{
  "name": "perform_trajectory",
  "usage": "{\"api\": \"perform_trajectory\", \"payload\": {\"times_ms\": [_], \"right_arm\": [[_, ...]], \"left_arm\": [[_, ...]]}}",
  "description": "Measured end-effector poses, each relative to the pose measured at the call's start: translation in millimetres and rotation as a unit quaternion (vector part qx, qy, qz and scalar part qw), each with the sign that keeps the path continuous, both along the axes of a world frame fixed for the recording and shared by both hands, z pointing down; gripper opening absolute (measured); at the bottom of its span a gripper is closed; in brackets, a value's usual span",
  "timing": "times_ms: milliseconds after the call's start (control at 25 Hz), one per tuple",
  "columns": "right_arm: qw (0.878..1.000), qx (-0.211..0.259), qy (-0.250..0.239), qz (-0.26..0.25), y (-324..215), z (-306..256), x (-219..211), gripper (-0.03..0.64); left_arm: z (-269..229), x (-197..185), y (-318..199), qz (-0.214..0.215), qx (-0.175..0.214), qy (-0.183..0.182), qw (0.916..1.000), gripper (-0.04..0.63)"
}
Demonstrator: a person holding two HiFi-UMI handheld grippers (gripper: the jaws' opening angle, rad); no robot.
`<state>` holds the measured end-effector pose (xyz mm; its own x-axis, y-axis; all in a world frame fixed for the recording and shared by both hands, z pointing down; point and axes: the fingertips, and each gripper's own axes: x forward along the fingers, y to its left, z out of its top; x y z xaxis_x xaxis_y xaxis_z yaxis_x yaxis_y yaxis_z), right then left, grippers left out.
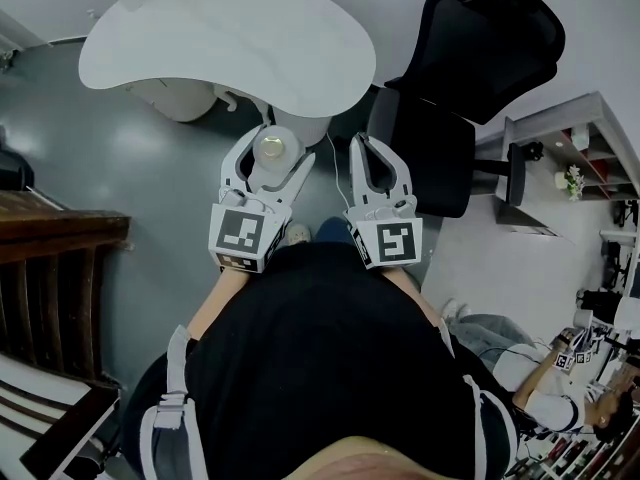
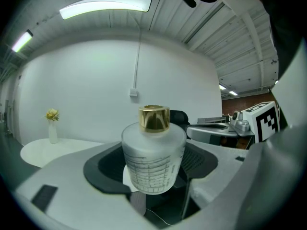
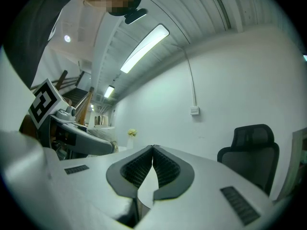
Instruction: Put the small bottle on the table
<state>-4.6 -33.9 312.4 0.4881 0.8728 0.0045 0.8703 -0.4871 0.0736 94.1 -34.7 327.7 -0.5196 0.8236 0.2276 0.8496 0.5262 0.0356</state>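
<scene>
A small frosted bottle (image 2: 153, 158) with a gold cap (image 2: 154, 118) stands upright between the jaws of my left gripper (image 1: 272, 160), which is shut on it. From the head view I look down on the bottle's cap (image 1: 271, 148), just short of the white table's (image 1: 200, 38) near edge. My right gripper (image 1: 368, 154) is held beside the left one at about the same height, its jaws shut with nothing between them; in the right gripper view its pads (image 3: 154, 166) meet at the tips.
A black office chair (image 1: 470, 78) stands right of the table. A small vase with yellow flowers (image 2: 52, 126) stands on the table's far side. A wooden bench (image 1: 50, 268) is at the left, shelves (image 1: 585, 158) at the right. Another person (image 1: 570, 388) sits at the lower right.
</scene>
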Motion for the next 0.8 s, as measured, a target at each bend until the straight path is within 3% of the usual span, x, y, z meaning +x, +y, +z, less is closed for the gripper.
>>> {"api": "perform_trajectory", "payload": {"times_ms": [240,560,800], "right_arm": [[1.0,0.006,0.002,-0.003,22.4,14.7,-21.7,0.021],[1.0,0.001,0.008,-0.016,42.3,15.2,-2.5,0.021],[1.0,0.009,0.01,-0.019,92.9,30.6,-22.6,0.021]], "left_arm": [[15.1,-22.8,22.3,-0.002,0.006,-0.004,1.0,0.334],[19.0,-6.8,38.3,-0.006,0.009,-0.003,0.9999,0.333],[31.0,-29.9,85.5,-0.002,0.01,-0.002,0.9999,0.334]]}}
